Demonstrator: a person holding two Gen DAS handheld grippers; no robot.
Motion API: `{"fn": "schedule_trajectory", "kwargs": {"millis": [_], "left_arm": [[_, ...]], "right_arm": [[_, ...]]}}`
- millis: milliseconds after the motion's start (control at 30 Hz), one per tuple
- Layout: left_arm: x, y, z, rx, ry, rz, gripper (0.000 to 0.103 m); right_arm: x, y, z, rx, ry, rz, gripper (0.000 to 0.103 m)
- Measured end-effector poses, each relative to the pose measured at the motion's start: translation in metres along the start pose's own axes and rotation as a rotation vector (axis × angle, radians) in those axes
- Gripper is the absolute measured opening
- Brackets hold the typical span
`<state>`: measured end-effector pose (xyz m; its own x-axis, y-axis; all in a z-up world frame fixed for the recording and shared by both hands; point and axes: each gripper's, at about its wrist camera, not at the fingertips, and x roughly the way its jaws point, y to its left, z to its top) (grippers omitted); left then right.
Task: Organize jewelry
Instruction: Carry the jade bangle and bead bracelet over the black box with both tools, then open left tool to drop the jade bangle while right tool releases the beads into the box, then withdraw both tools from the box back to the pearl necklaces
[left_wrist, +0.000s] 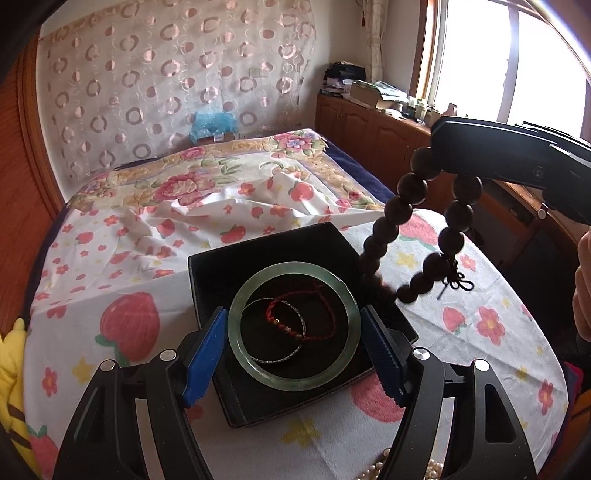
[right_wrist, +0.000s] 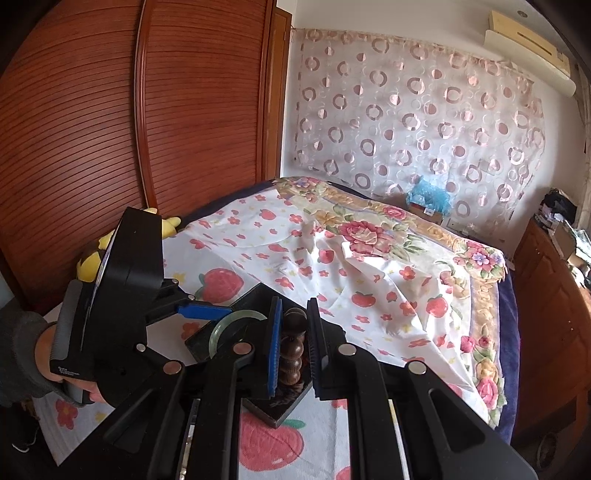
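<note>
A black jewelry tray (left_wrist: 258, 254) sits on the strawberry-print cloth. In it lie a pale green jade bangle (left_wrist: 236, 343), a thin dark patterned bangle (left_wrist: 280, 360) and a red cord bracelet (left_wrist: 325, 295). My left gripper (left_wrist: 293, 354) is open, its blue fingers on either side of the jade bangle, low over the tray. My right gripper (right_wrist: 293, 347) is shut on a dark wooden bead bracelet (right_wrist: 291, 358). In the left wrist view that bracelet (left_wrist: 397, 210) hangs above the tray's right edge. The tray (right_wrist: 277, 406) and the jade bangle (right_wrist: 221, 328) also show in the right wrist view.
The cloth lies over a bed with a floral blanket (left_wrist: 192, 177). A pearl strand (left_wrist: 373, 470) lies at the near edge. A yellow plush toy (right_wrist: 92, 258) sits at the left. Wooden cabinets (left_wrist: 369, 125) stand at the right, a wooden wardrobe (right_wrist: 110, 110) at the left.
</note>
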<state>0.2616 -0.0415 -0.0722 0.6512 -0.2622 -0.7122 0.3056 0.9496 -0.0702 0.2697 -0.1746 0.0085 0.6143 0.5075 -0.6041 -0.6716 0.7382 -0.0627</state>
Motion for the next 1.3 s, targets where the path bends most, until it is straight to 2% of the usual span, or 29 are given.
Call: {"fn": "schedule_trajectory", "kwargs": {"millis": [133, 267, 400, 600, 933, 1033, 1100, 1300], "left_arm": [[-0.002, 0.001, -0.001, -0.004, -0.004, -0.005, 0.069], [-0.005, 0.001, 0.0, -0.003, -0.017, -0.001, 0.076], [-0.016, 0.001, 0.001, -0.001, -0.044, 0.006, 0.076], [-0.045, 0.01, -0.004, 0.003, -0.098, 0.058, 0.076], [-0.082, 0.034, -0.027, -0.039, -0.115, 0.108, 0.076], [-0.089, 0.041, -0.032, -0.057, -0.115, 0.113, 0.076], [-0.093, 0.043, -0.036, -0.066, -0.114, 0.118, 0.076], [-0.108, 0.041, -0.051, -0.084, -0.125, 0.119, 0.076]], "right_arm": [[0.006, -0.005, -0.001, 0.011, 0.004, 0.005, 0.015], [0.007, -0.007, -0.001, 0.015, 0.005, 0.006, 0.015], [0.009, -0.008, -0.001, 0.015, 0.005, 0.01, 0.015], [0.019, -0.003, -0.002, 0.007, 0.012, 0.024, 0.015], [0.04, 0.014, 0.0, 0.034, 0.048, 0.072, 0.016], [0.036, 0.016, -0.002, 0.036, 0.051, 0.061, 0.018], [0.033, 0.019, -0.003, 0.032, 0.051, 0.051, 0.027], [0.005, 0.022, -0.018, 0.058, 0.04, 0.05, 0.027]]}}
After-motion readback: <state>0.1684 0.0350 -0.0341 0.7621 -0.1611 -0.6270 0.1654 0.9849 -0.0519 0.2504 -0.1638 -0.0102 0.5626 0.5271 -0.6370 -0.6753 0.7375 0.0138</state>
